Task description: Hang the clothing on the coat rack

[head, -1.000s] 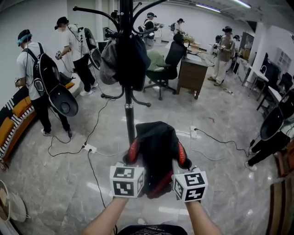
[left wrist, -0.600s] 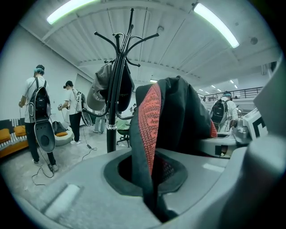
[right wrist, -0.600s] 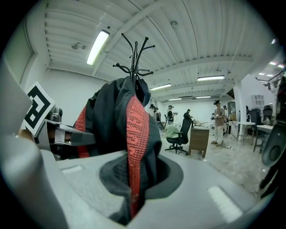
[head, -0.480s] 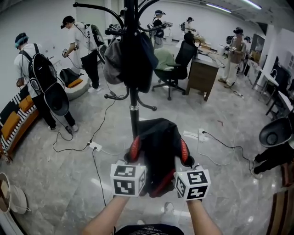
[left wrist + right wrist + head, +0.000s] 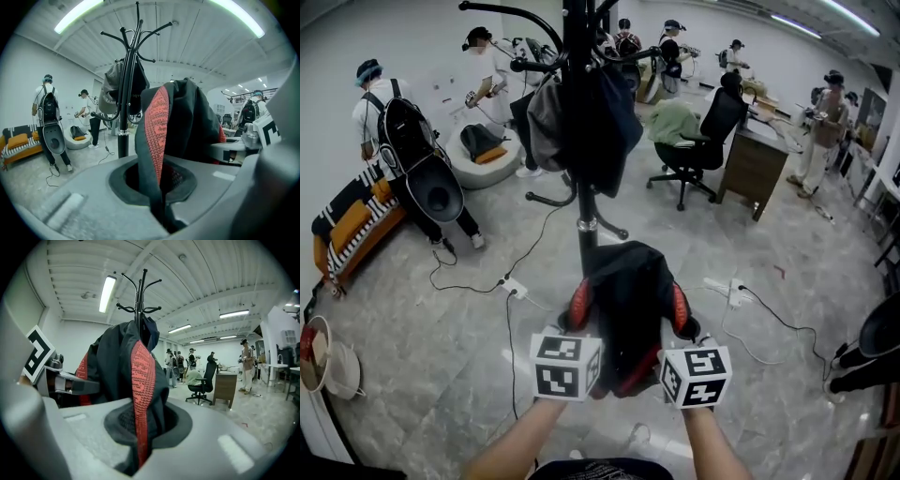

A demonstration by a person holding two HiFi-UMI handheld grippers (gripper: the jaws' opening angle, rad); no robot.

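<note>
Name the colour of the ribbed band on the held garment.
Red band on a black garment; best in the right gripper view.

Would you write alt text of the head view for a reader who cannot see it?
The left gripper and right gripper hold up a black garment with red trim before a coat rack carrying dark clothing; people stand beyond.

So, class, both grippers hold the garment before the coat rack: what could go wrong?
The left gripper and right gripper each pinch only a narrow fold of the garment; it may slip. Hung clothes crowd the coat rack and might get knocked off. Cables near its base could trip the person.
</note>
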